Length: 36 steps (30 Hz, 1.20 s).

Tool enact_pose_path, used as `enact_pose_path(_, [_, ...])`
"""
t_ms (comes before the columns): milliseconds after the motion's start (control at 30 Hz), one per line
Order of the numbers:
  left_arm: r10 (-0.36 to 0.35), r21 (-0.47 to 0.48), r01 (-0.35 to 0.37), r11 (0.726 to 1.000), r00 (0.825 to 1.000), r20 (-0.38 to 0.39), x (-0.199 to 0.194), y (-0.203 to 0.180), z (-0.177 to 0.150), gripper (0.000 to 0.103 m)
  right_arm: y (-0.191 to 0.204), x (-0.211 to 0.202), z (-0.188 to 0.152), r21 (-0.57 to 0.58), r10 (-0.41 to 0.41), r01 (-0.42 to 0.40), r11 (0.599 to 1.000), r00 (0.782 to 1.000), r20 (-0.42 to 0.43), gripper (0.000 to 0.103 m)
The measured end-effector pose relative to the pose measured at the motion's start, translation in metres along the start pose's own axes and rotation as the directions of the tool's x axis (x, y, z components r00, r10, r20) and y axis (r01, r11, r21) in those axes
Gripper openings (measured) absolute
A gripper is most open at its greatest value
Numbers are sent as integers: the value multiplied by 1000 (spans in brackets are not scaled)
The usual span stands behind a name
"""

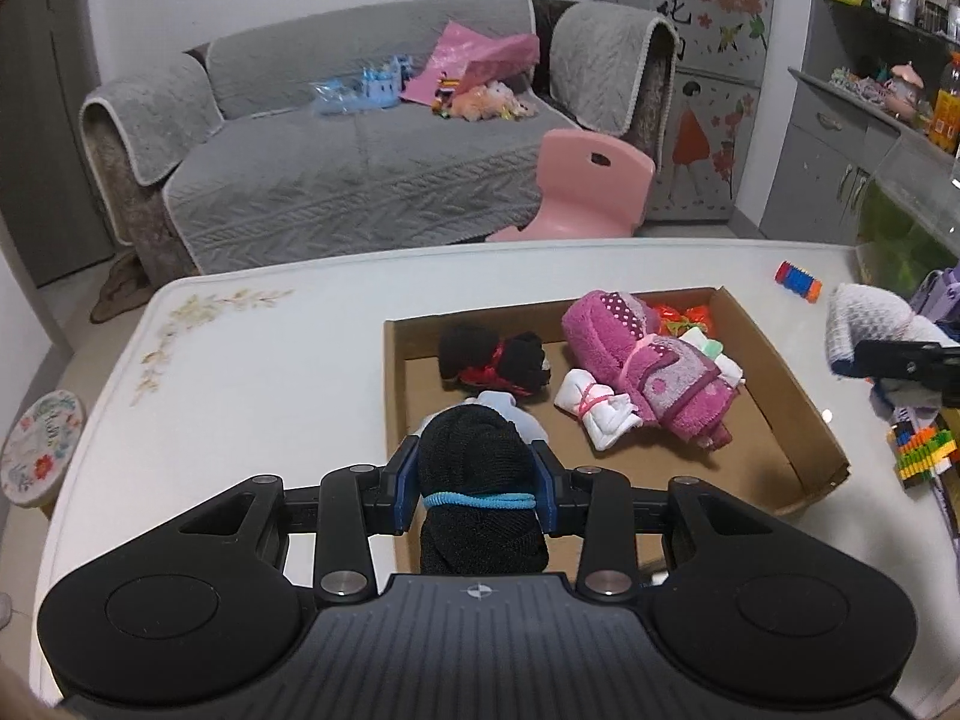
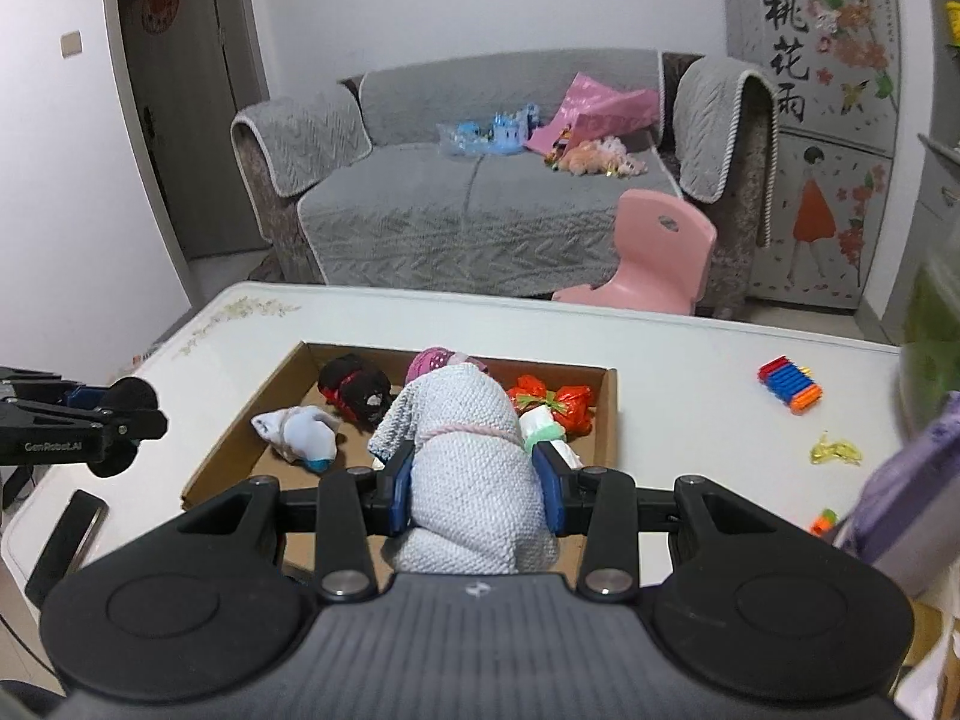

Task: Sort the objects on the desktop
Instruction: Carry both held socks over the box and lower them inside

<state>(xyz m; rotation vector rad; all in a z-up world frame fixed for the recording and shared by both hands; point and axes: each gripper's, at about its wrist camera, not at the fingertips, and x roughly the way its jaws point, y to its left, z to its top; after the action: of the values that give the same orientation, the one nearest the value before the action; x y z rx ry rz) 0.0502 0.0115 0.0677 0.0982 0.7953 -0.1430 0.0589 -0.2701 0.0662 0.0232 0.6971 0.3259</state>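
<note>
My left gripper (image 1: 477, 483) is shut on a rolled black sock bundle (image 1: 474, 462) tied with a blue band, held over the near left edge of the cardboard tray (image 1: 774, 348). My right gripper (image 2: 477, 480) is shut on a rolled grey-white towel bundle (image 2: 468, 450) tied with a pink band, over the tray's (image 2: 609, 414) near side. In the tray lie a black-and-red bundle (image 1: 492, 360), a white bundle (image 1: 591, 405), a pink towel roll (image 1: 648, 360) and a red wrapped item (image 2: 552, 399). The right gripper with its towel shows at the left wrist view's right edge (image 1: 870, 330).
The tray sits on a white table (image 1: 252, 372). A red-blue-orange block toy (image 2: 789, 384), a yellow piece (image 2: 834, 450) and a purple object (image 2: 906, 480) lie right of the tray. A dark phone (image 2: 66, 534) lies at left. A pink chair (image 1: 591, 186) and grey sofa stand beyond.
</note>
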Motion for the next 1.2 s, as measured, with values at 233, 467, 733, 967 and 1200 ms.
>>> enact_pose_path(233, [0, -4, -1, 1000, 998, -63, 45, -3, -1, 44, 8, 33, -3, -1, 27, -27, 1000, 998, -65, 37])
enact_pose_path(467, [-3, -7, 2, 1000, 992, -123, 78, -7, -7, 44, 42, 57, 0, -47, 71, -76, 996, 992, -102, 37])
enact_pose_path(733, [13, 2, -12, 1000, 987, -159, 103, -8, -10, 44, 64, 87, -7, -77, 96, -110, 991, 982, -163, 37])
enact_pose_path(967, [38, 4, -38, 999, 983, -178, 118, -1, -18, 44, 67, 107, -14, -72, 94, -110, 991, 975, -201, 37])
enact_pose_path(1200, [46, 9, -45, 999, 983, -180, 124, -1, -22, 44, 76, 121, -18, -69, 96, -114, 991, 971, -221, 37])
